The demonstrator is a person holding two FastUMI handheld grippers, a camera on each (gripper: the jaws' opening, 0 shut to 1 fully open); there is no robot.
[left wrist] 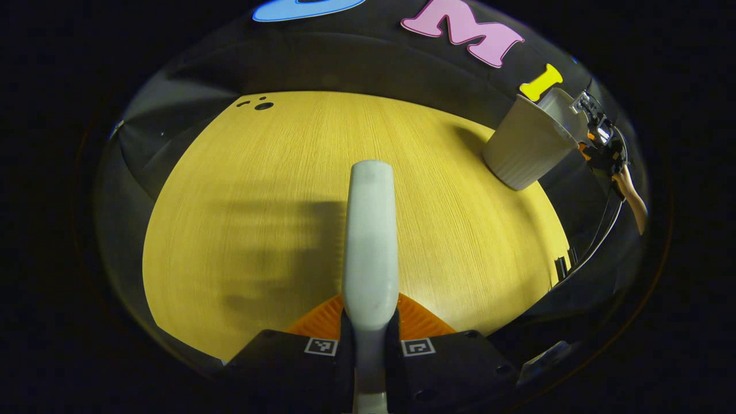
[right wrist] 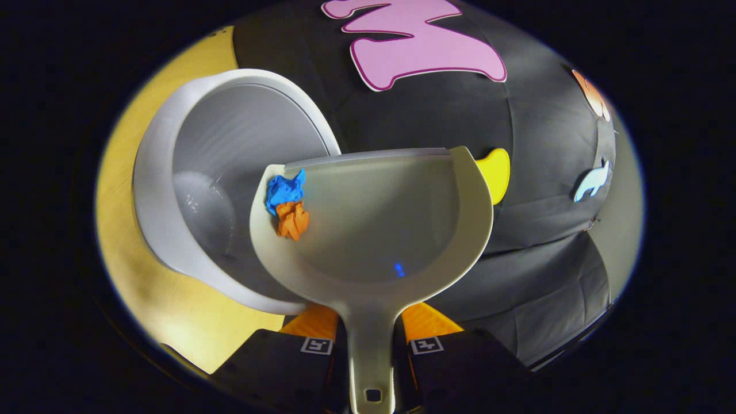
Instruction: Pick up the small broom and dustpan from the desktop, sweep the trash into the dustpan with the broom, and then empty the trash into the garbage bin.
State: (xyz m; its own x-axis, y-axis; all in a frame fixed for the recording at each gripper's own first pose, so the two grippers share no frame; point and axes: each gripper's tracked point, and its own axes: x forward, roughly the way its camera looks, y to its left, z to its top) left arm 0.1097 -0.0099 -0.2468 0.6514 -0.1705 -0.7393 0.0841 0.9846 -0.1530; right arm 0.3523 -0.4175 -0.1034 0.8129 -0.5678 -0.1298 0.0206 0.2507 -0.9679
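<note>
Left tool (left wrist: 369, 333) pinching broom (left wrist: 371, 241) over yellow desktop (left wrist: 241, 172), right tool (right wrist: 371, 345) pinching dustpan (right wrist: 374, 230)

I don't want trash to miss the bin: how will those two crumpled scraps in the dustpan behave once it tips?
The blue scrap and orange scrap look like light crumpled paper, so they would probably slide off readily. They sit at the dustpan's left edge by the garbage bin's mouth, so they may tumble sideways.
</note>
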